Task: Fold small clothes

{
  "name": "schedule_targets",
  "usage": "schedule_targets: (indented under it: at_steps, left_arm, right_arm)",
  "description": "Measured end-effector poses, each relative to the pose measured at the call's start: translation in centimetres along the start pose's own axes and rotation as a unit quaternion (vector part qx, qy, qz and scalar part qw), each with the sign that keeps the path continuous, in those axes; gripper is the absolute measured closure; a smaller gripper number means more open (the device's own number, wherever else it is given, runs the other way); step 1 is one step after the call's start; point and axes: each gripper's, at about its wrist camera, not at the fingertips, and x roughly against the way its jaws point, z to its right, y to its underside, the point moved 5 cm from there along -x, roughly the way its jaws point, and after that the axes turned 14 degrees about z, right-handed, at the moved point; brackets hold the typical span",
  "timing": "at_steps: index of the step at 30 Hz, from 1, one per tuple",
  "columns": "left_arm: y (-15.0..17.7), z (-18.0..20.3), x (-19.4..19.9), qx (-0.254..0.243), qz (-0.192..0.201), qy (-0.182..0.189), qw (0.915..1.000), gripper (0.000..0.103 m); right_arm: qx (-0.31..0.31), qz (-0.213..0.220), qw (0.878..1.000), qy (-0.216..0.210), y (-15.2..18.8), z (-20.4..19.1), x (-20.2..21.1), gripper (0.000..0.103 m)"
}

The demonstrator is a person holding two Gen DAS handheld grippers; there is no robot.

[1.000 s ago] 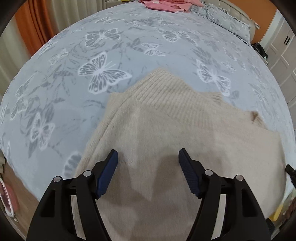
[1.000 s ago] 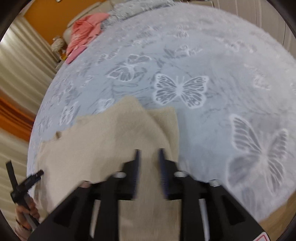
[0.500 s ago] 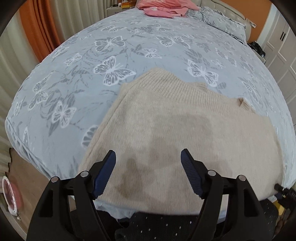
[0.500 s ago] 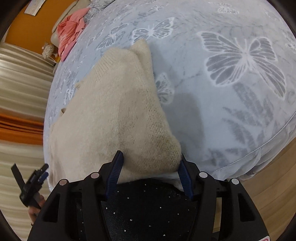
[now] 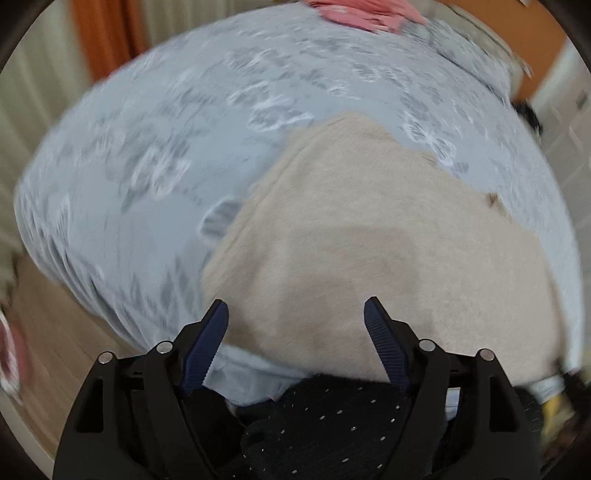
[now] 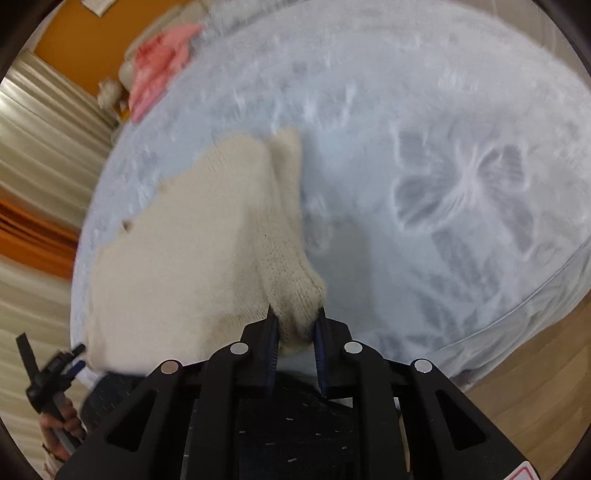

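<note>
Bed (image 5: 122, 192) under a pale blue-grey cover printed with white and grey butterflies, its near edge rounding down toward wooden flooring (image 6: 535, 391). Lying directly on it, a cream knitted sweater (image 5: 369, 236), spread from centre toward five o'clock in the left wrist view, near hem at the edge. Far off at twelve o'clock, pink clothing (image 5: 354, 14), well apart from the sweater.
</note>
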Motion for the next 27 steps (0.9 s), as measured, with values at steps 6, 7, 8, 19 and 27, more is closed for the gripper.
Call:
schedule_targets:
  at_steps: [6, 7, 8, 19, 27]
  left_arm:
    - [2.0, -6.8, -1.6, 0.216, -0.064, 0.023, 0.974, 0.023]
    - [2.3, -7.2, -2.0, 0.236, -0.074, 0.029, 0.9686, 0.023]
    - [2.6, -7.3, -2.5, 0.252, -0.084, 0.042, 0.963, 0.022]
    - [-4.6, -3.5, 1.0, 0.305, -0.031, 0.167, 0.9371, 0.084]
    - [-1.6, -5.2, -0.3, 0.274, -0.075, 0.124, 0.9507, 0.084]
  right_arm:
    - [-0.049, -0.017, 0.998, -0.046, 0.9, -0.2, -0.7, 0.036]
    - [-0.062, -0.02, 0.996, -0.054, 1.0, -0.3, -0.9, 0.036]
    - [-0.083, -0.031, 0.994, -0.065, 1.0, -0.3, -1.5, 0.035]
    - [-0.064, 0.071, 0.985, -0.143, -6.7, -7.9, 4.7, 0.089]
    - [-0.045, 0.016, 0.997, -0.057, -2.7, -1.8, 1.3, 0.089]
